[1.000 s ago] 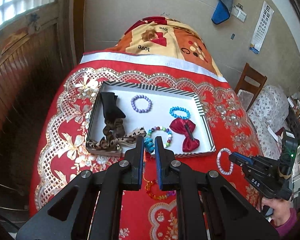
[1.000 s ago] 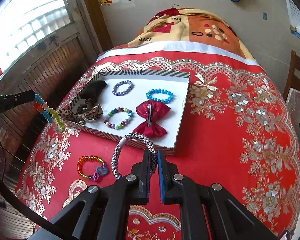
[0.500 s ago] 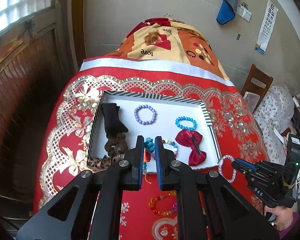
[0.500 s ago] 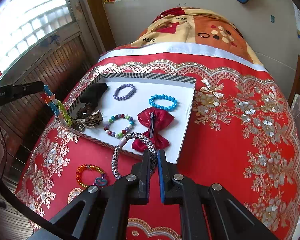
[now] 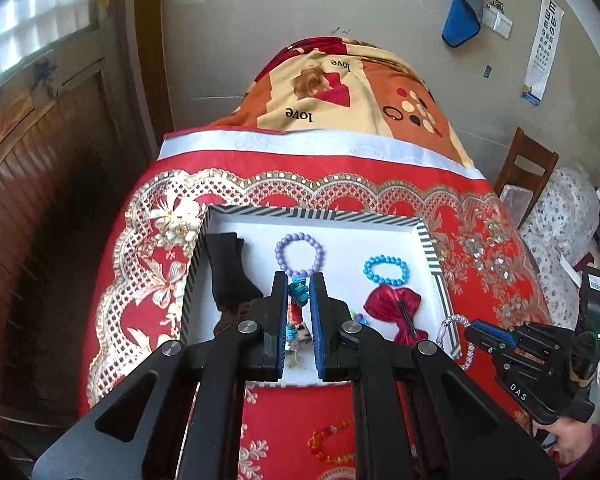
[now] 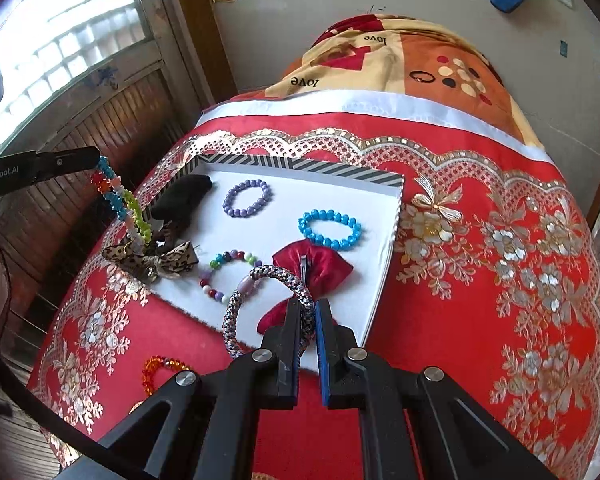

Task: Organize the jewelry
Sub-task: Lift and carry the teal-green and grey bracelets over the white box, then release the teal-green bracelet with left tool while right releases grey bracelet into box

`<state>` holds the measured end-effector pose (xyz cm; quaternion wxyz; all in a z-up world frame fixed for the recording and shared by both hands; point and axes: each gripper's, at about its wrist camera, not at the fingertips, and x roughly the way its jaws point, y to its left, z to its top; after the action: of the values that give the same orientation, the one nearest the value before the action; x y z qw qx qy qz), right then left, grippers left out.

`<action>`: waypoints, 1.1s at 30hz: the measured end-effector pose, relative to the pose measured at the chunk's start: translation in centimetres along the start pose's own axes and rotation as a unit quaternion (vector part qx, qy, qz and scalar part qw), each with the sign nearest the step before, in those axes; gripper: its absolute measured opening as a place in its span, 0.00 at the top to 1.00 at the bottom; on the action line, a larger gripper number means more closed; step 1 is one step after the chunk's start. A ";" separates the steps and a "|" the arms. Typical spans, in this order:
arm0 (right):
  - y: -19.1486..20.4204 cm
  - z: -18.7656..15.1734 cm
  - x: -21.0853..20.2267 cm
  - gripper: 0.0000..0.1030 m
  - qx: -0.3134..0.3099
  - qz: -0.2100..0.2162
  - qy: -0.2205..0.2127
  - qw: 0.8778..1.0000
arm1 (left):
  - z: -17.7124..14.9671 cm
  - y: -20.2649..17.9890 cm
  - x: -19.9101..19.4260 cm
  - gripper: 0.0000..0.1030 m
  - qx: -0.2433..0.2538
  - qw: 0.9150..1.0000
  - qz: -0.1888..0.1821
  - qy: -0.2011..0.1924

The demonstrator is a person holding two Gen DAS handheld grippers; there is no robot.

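Both wrist views look steeply down along their fingers, close above the red tablecloth point(image 5: 140, 264); both share the striped tray point(image 5: 316, 213) mid-frame. Each catches the other gripper at a frame edge.

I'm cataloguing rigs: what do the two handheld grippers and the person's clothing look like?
Both grippers, left gripper and right gripper, are black linkages with silver pivot bolts and blue-lined jaws. The right one's body reads "DAS" and shows a green light; the left's reads "SenRobot.AI", with a black cable below it. A purple sleeve shows.

A red tablecloth point(image 5: 440, 200) with gold floral trim covers the table, a patterned blanket point(image 5: 352, 96) is heaped at its far end, and a blue cloth point(image 5: 462, 20), eye chart point(image 5: 544, 48) and wooden chair point(image 5: 528, 168) stand beyond.
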<state>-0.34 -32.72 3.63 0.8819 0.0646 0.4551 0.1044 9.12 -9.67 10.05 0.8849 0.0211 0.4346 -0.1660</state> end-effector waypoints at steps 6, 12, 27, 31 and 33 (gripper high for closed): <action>-0.5 1.6 1.7 0.94 0.001 0.004 0.004 1.000 | 1.3 -0.7 2.0 0.91 0.009 1.000 0.003 0.006; -0.9 3.5 3.5 0.94 -0.002 0.005 0.008 1.000 | 2.2 -1.7 5.0 0.91 0.005 1.000 -0.006 0.024; -0.9 9.1 11.7 0.94 -0.023 0.011 0.057 0.998 | 0.1 1.9 12.7 0.91 -0.055 0.994 0.012 0.095; -0.7 10.5 14.4 0.94 -0.028 0.010 0.070 0.997 | -0.7 3.4 13.2 0.91 -0.070 0.992 0.020 0.103; -0.5 11.1 16.0 0.94 -0.031 0.009 0.078 0.996 | -1.0 3.8 13.3 0.91 -0.077 0.991 0.023 0.105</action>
<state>17.80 -29.52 -2.66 0.8442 0.0332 0.5187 0.1306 17.12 -9.56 -1.27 0.8371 -0.0195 0.5358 -0.1086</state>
